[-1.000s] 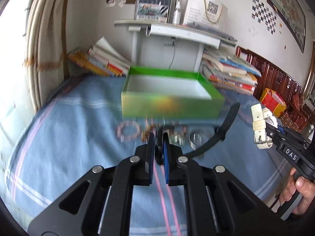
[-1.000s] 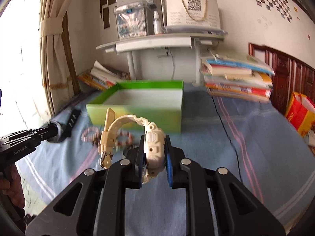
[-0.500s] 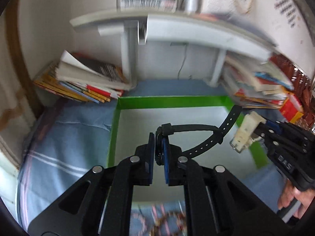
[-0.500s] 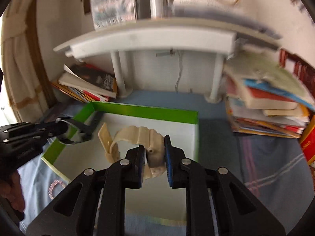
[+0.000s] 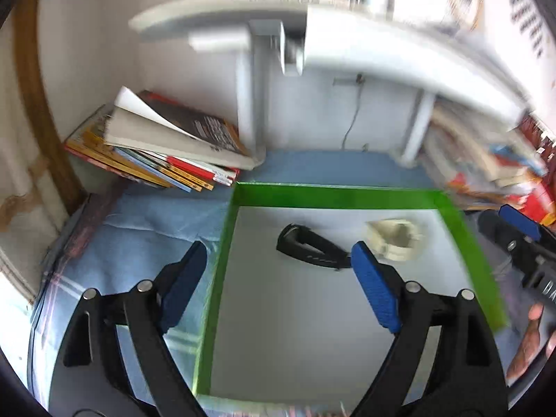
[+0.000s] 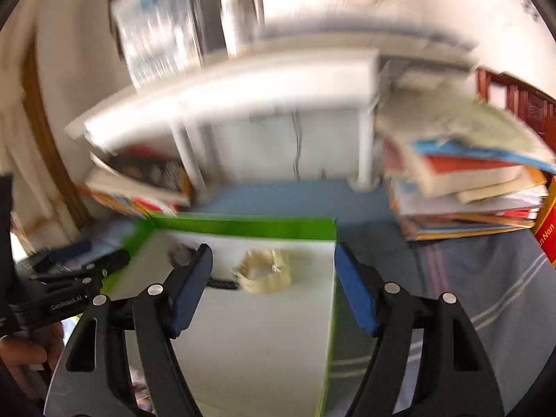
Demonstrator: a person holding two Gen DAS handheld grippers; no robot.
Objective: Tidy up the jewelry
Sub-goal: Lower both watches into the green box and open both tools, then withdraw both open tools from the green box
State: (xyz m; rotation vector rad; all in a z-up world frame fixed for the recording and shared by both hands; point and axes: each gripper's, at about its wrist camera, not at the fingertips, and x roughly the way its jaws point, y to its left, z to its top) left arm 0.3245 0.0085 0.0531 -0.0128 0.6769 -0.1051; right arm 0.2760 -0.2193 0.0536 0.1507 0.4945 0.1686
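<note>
Left wrist view: left gripper (image 5: 274,278) spread wide, empty, above the green box (image 5: 333,196). Black watch (image 5: 309,248) and cream watch (image 5: 394,239) lie side by side inside. Right gripper (image 6: 272,286) likewise spread apart. Two pieces appear stowed; whether more jewelry remains is not visible.

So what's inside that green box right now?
Inside the green box lie a black watch and a cream watch, side by side near the far wall. The left gripper's finger covers the black strap's end.
</note>
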